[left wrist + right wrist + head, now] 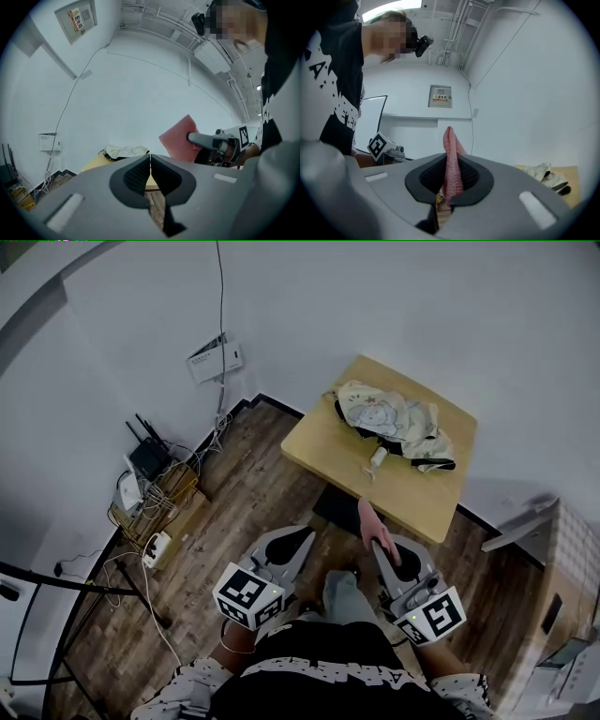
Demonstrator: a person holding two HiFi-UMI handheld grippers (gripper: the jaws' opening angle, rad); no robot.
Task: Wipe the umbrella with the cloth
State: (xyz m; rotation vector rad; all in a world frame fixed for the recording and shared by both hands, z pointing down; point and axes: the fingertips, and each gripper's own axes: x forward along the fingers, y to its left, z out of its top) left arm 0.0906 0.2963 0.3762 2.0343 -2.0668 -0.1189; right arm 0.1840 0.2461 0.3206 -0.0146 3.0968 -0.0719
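Head view shows table (323, 442) by wall (422, 296); right fingers (476, 176) pinch cloth (452, 164), left fingers (136, 178) closed.

The umbrella (389, 423) is laid on the table (319, 446), toward its far side. The table is set by the wall, ahead of both grippers. The cloth (368, 521) is gripped in the right gripper (377, 542), just before the table's near edge. A router (148, 457) is placed on the floor, far left.

Bright, even light, soft shadows.
Your gripper views go full fisheye with black corners; a ceiling light (393, 7) glares top left in the right gripper view.
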